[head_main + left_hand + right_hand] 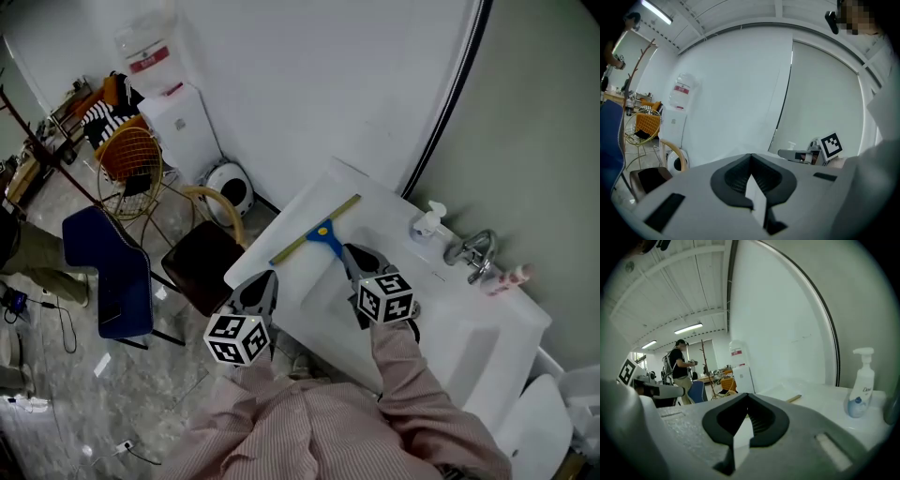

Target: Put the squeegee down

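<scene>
The squeegee (319, 234) lies flat on the white sink counter (375, 202), toward its far left end. Its long pale blade runs slantwise across the top, and its blue handle points back toward me.

My right gripper (354, 255) hangs just near the end of that handle. Its jaws are pressed together with nothing between them, which its own view confirms. There only the blade's tip (794, 399) shows on the counter beyond the closed jaws.

My left gripper (258, 289) is off the counter's near left edge. Its jaws also meet and it is empty.

A soap dispenser (427, 221) and a chrome faucet (472, 251) stand to the right, well apart from the squeegee.

I judge the task essentially done, because the squeegee rests on the counter and neither tool holds it. At most, what is left is drawing my right gripper clear of the handle.
</scene>
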Available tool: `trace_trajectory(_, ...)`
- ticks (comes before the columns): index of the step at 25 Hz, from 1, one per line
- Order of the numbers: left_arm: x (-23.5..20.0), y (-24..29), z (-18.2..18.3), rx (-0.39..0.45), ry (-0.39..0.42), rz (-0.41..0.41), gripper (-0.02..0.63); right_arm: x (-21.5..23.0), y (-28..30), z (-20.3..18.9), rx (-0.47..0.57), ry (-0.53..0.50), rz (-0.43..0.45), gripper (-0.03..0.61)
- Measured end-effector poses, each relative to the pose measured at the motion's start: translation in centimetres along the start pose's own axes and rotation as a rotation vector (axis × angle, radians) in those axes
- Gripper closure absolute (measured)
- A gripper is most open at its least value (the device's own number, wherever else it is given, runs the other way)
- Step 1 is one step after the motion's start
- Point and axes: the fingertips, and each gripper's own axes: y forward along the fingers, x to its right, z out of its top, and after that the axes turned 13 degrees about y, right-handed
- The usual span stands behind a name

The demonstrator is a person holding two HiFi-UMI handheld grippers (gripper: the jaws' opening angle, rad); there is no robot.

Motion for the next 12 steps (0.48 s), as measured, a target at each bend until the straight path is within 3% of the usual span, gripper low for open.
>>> trace_trajectory(12, 2.0, -3.1, 2.4, 0.080, 0.041, -0.002, 0.614, -2.6, -6.0, 2.6, 0.160, 0.031, 0.030, 0.572)
